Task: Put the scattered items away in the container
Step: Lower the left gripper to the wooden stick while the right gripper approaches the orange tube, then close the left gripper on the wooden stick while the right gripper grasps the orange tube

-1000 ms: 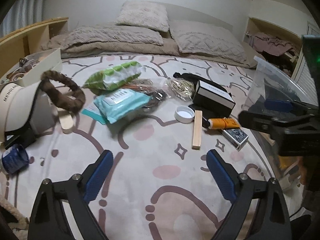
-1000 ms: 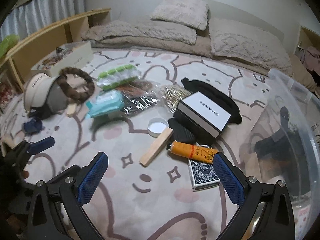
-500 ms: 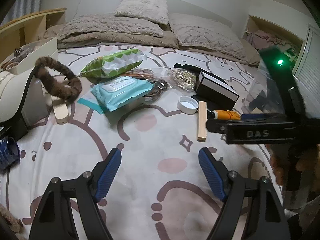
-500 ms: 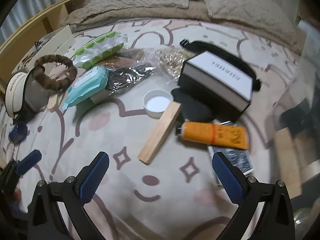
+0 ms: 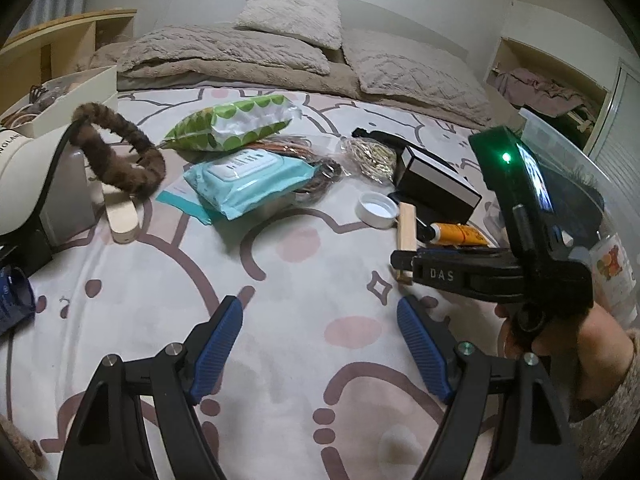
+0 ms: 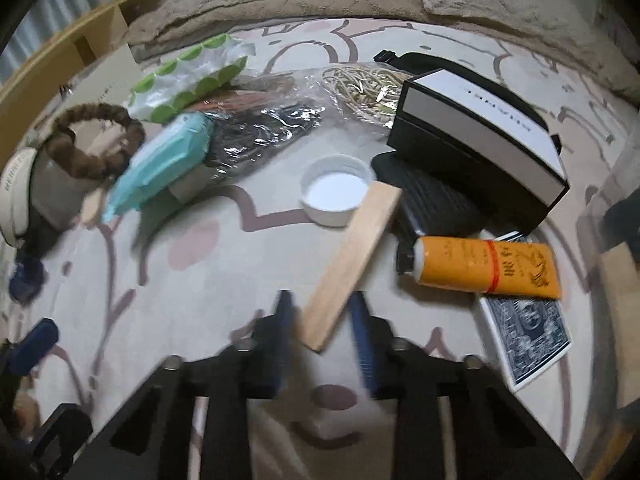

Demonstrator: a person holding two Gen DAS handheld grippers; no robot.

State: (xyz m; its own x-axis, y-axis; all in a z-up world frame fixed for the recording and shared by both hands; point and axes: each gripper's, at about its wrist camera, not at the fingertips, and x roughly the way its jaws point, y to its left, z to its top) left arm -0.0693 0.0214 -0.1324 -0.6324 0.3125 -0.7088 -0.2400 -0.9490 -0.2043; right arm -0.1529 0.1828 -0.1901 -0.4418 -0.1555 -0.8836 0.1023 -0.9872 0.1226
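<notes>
Wooden block sat between right gripper jaws, grip not confirmed; left gripper jaws open, empty; most items lay on bed, outside container

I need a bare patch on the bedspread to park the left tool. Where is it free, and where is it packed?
Free: the wide bare stretch of bedspread ahead of the left tool, bordered by the teal wipes pack, the wooden block and the blue pouch. Packed: around the white cap, black box and orange tube, where the right tool is at the block.

cluttered patterned bed
</notes>
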